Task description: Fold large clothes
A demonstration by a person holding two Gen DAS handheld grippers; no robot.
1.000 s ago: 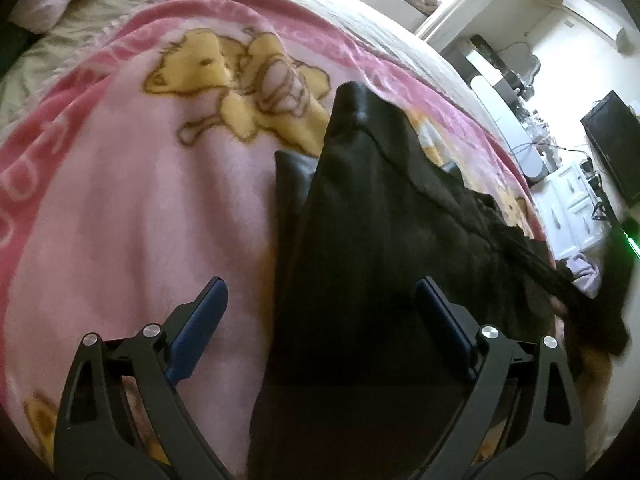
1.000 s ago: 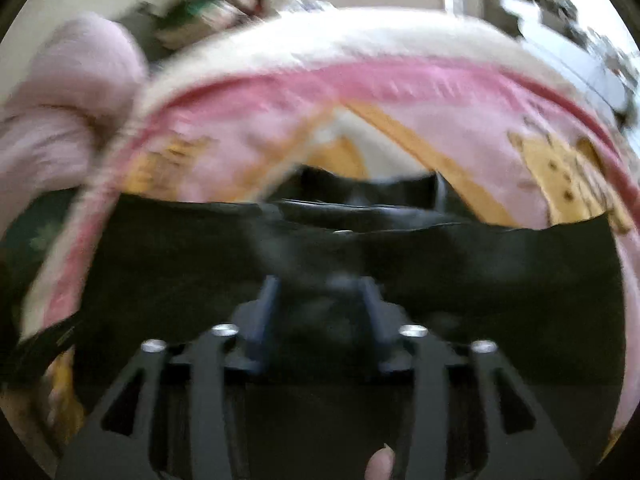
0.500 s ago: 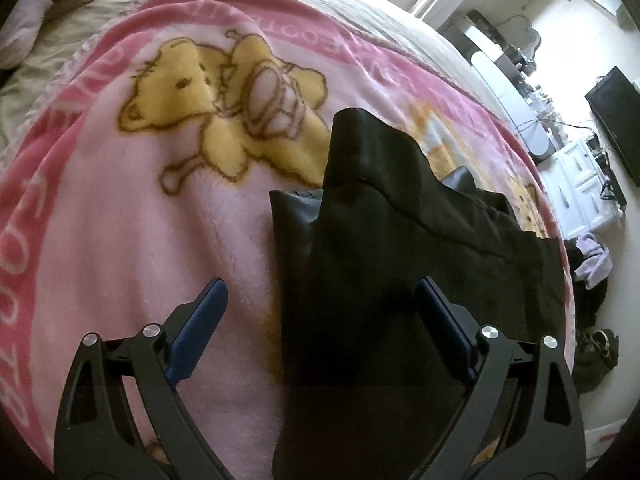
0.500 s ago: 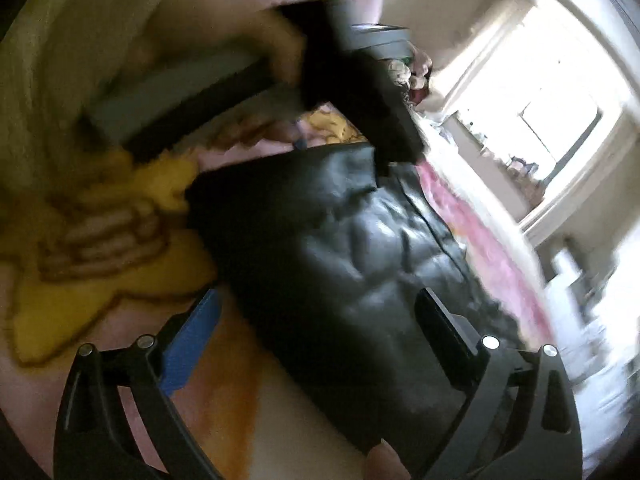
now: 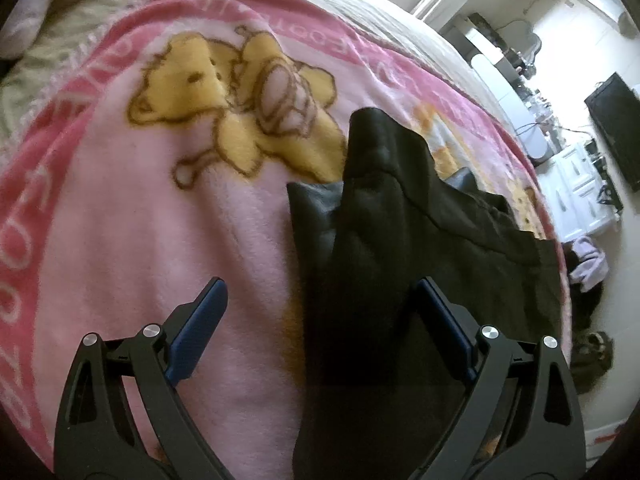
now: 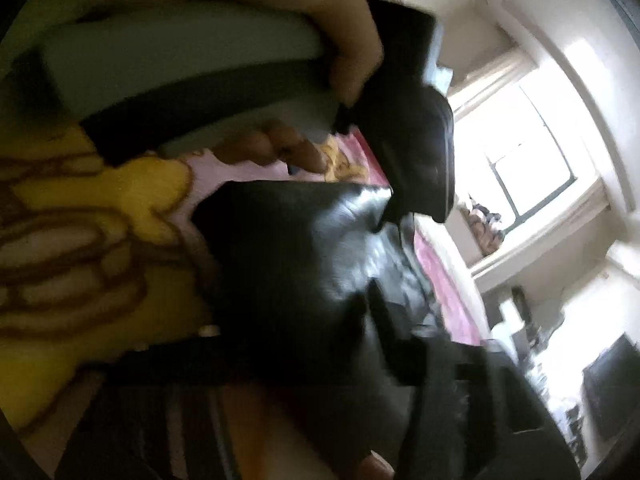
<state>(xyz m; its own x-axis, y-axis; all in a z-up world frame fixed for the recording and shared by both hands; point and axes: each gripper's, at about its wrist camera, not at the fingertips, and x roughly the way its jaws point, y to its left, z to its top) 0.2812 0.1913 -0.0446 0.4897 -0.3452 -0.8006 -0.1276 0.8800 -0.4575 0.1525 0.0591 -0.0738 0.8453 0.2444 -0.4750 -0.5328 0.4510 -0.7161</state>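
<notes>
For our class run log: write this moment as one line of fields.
stage: folding | item: black garment on pink blanket | left tongs: open above garment | right tongs: blurred, closing, grip unclear

The left gripper [image 5: 318, 308] is a black plastic frame built of two arms, each pierced by long triangular cut-outs near its base. Two round silver screws [image 5: 151, 331] sit on the upper edge of each arm. Flat blue fingers [image 5: 200, 326] are mounted just inward of those screws, tapering to blunt tips.

The right gripper [image 6: 320, 360] shows only as a blurred dark frame, with a pale screw-like spot at its upper left. Above it, a hand [image 6: 340, 28] grips a grey block-shaped handle with a darker band; a fingertip shows at the lower edge.
</notes>
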